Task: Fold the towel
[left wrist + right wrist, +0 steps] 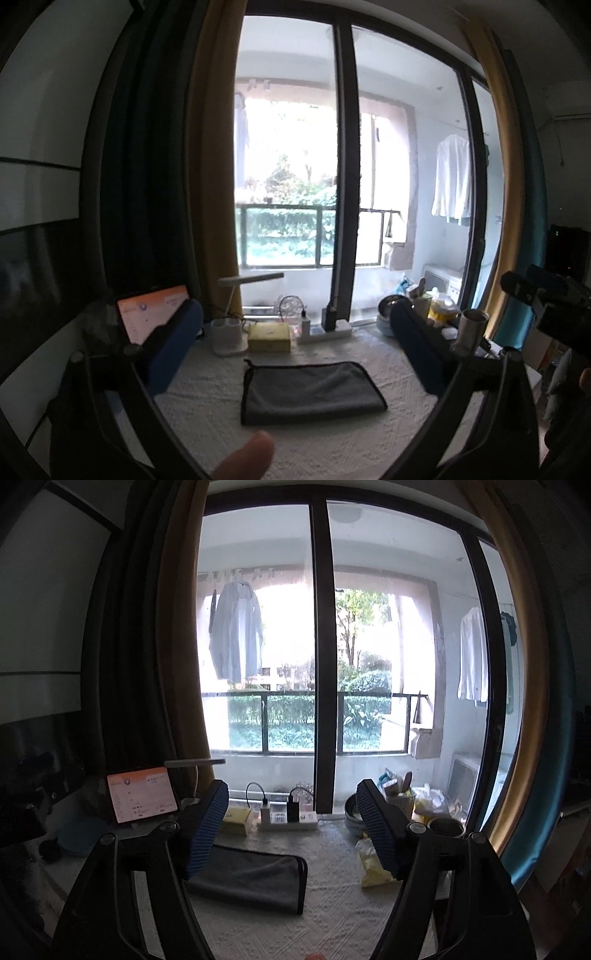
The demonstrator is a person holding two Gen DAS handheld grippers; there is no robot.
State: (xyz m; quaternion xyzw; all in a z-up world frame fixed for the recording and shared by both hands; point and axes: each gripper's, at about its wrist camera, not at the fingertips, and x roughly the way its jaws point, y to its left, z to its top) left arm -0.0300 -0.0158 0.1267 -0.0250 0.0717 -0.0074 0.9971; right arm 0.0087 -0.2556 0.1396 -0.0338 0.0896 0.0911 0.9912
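A grey towel with a dark trim lies folded flat on the white textured tablecloth. It lies ahead of and below my left gripper, which is open and empty, raised above the table. In the right wrist view the towel lies low and left, partly behind the left blue finger. My right gripper is open and empty, also held above the table, to the right of the towel.
Along the back edge by the window stand a lit tablet, a white lamp base, a yellow box, a power strip, bowls and a cup. A yellow packet lies right of the towel.
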